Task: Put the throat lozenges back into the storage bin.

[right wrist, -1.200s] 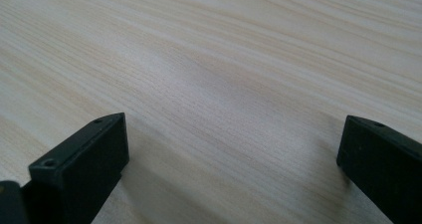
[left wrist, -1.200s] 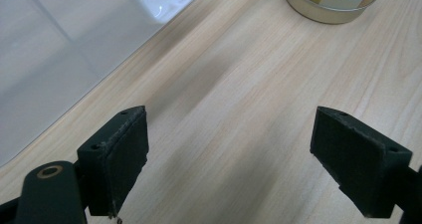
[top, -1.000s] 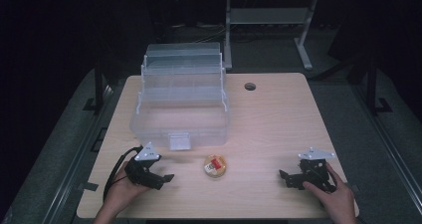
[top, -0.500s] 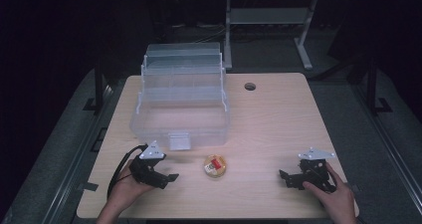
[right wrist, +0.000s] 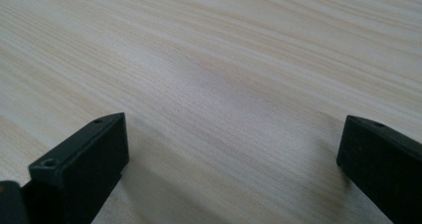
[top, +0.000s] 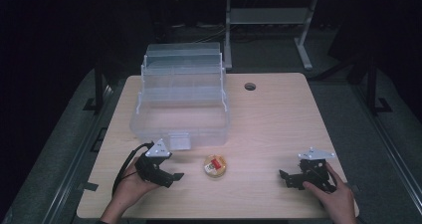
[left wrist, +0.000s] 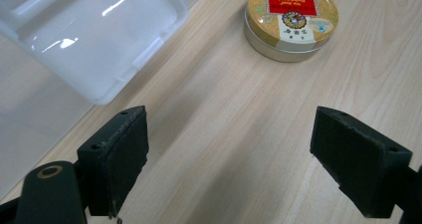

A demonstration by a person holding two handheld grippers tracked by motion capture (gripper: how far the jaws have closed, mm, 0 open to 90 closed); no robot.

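On the pale wood table [top: 278,129] in a dark room, both tongs gape wide, empty.

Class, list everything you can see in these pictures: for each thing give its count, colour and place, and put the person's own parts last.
Table: one, pale wood grain, centre of the high view, with a round hole near its far edge.
Box: one, clear plastic, tiered and opened out, far left part of the table.
Tin: one, round, gold with a red label, near edge, just in front of the box.
Stand: one, grey metal, on the floor beyond the table.
Left gripper: one, black with a grey plate, near left, jaws open toward the tin.
Right gripper: one, black with a grey plate, near right, jaws open.
Hands: two, left and right, each holding its gripper.
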